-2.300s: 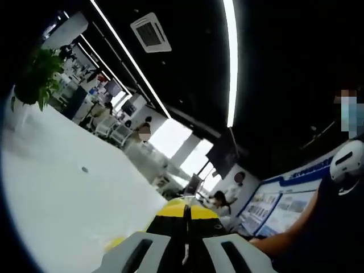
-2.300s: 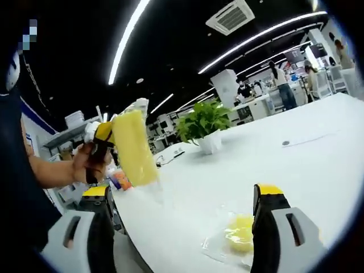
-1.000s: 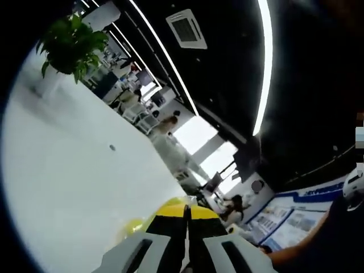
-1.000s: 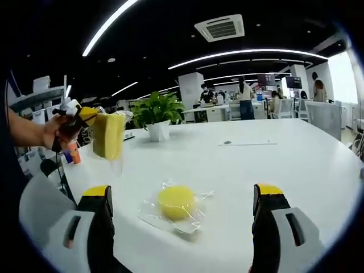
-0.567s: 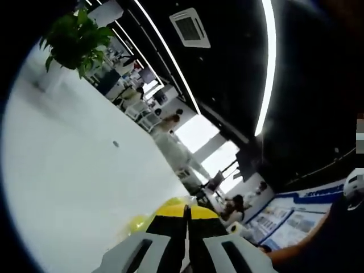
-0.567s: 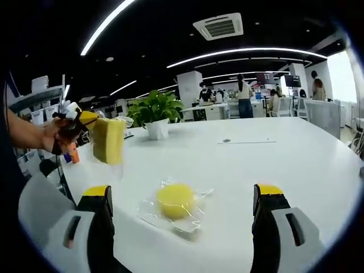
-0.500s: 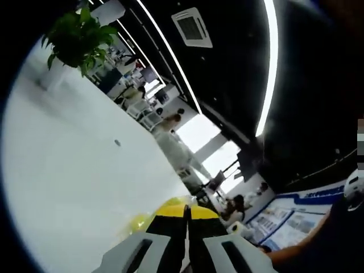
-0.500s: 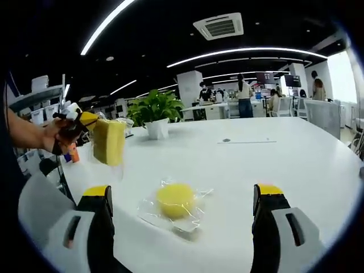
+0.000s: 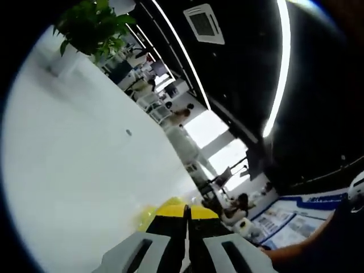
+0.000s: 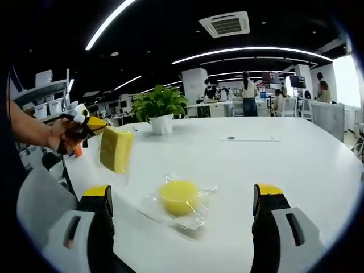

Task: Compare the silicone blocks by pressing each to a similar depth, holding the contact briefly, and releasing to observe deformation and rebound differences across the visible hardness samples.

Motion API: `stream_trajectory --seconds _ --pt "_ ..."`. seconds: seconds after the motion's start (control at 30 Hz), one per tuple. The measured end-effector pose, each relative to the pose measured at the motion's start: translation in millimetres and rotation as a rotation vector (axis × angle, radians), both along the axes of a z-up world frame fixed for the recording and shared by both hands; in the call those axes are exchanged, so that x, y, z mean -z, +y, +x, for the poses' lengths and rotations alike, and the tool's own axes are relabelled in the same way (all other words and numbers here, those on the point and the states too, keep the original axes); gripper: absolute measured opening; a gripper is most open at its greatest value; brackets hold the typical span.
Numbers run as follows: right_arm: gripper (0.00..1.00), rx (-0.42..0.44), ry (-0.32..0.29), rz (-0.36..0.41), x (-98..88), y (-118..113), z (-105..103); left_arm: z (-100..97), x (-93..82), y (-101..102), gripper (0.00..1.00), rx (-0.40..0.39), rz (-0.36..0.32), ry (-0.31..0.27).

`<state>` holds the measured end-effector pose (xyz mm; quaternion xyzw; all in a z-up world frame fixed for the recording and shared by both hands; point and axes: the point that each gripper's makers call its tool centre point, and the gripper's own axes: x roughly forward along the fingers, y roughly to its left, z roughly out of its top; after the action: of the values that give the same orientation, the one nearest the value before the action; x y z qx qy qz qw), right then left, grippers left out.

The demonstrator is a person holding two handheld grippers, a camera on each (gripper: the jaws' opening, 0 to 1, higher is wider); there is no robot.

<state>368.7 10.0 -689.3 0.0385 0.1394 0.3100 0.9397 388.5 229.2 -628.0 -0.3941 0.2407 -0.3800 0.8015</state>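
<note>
Silicone blocks: a yellow rectangular block (image 10: 116, 149) hangs above the white tabletop (image 10: 273, 165), clamped in the left tongs (image 10: 94, 126); a round yellow block (image 10: 178, 197) lies on clear wrap (image 10: 199, 213) between the right tongs' (image 10: 185, 227) wide-open jaws; potted plant (image 10: 159, 111) behind.

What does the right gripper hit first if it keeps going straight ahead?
Probably the round yellow block in its clear wrapper, lying on the white table between the open tongs of the right gripper; depth is uncertain.
</note>
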Motion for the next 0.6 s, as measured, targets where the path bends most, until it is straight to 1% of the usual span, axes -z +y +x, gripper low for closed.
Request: stream_trajectory --seconds 0.07,0.13,0.2,0.27,0.4,0.47,0.5,0.6 --pt "0.97 0.004 0.007 0.004 1.3 -1.1 0.6 0.7 3.5 1.1 0.00 -0.001 -0.001 0.014" --pt "0.97 -0.007 -0.014 0.011 -2.2 2.0 -0.3 1.8 7.4 3.0 0.00 -0.002 -0.005 0.026" --pt "0.97 -0.015 -0.020 0.000 -1.2 3.0 -0.3 3.5 10.6 5.4 0.00 -0.007 -0.006 0.036" --pt "0.97 -0.014 0.000 -0.003 1.8 3.0 -0.7 4.9 13.4 7.6 0.00 -0.012 -0.007 0.045" --pt "0.97 -0.009 0.010 -0.001 3.0 2.0 -0.3 8.3 21.4 12.5 0.00 -0.027 -0.008 0.066" --pt "0.97 -0.010 0.009 -0.002 3.3 2.1 -0.3 10.7 26.4 15.0 0.00 -0.036 -0.015 0.084" --pt "0.97 -0.010 0.008 -0.002 3.3 1.9 -0.3 11.8 30.5 16.2 0.00 -0.038 -0.021 0.104" --pt "0.97 -0.005 0.017 0.001 4.8 0.6 0.2 14.6 39.7 18.2 0.00 -0.046 -0.017 0.131"
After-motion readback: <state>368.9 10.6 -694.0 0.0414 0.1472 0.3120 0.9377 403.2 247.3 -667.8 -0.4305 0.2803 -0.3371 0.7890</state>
